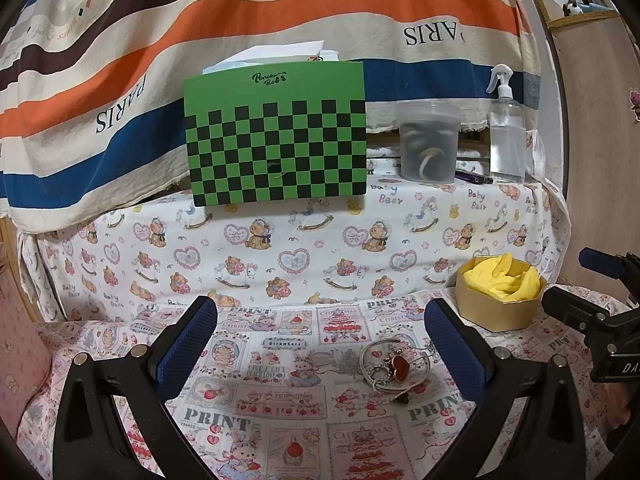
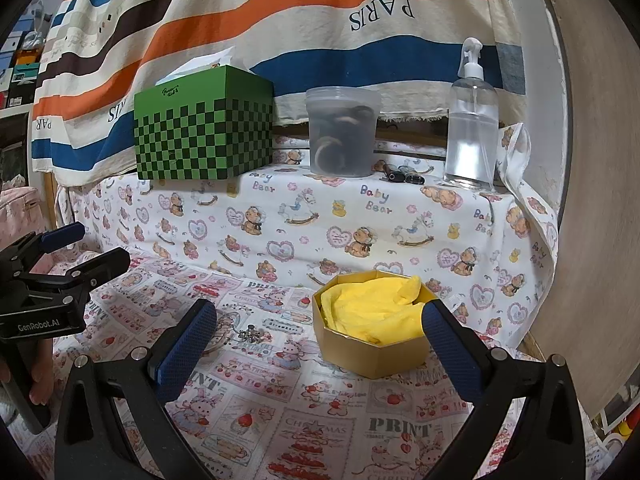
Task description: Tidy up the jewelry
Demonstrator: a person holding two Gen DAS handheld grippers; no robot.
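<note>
Your jewelry (image 1: 394,368) lies in a small pile on the printed cloth (image 1: 280,364), low down and close to you. In it you can see a silver bangle (image 1: 370,350), a ring with a red heart stone (image 1: 399,366) and some small silver bits tangled together. From your right wrist camera only a little shiny clump (image 2: 250,335) shows, just past the left finger there.

The pile sits between the 2 blue pads of your left gripper (image 1: 320,344), nearer the right-hand pad. The pads do not touch it. The jaws are spread wide and hold nothing.

Just behind the pile and a bit to the right is the gold box (image 2: 372,354). It has many sides and a soft yellow cloth (image 2: 372,306) inside. Your right gripper (image 2: 320,340) is right by this box, with its jaws wide too and nothing in them. One blue pad is in front of the box's right edge.

Farther back, on the teddy bear cloth (image 2: 340,216), stand a green checkered box (image 1: 276,136), a clear tub (image 1: 430,140) and a spray bottle (image 1: 506,128). A striped cloth (image 1: 240,12) hangs behind them all.
</note>
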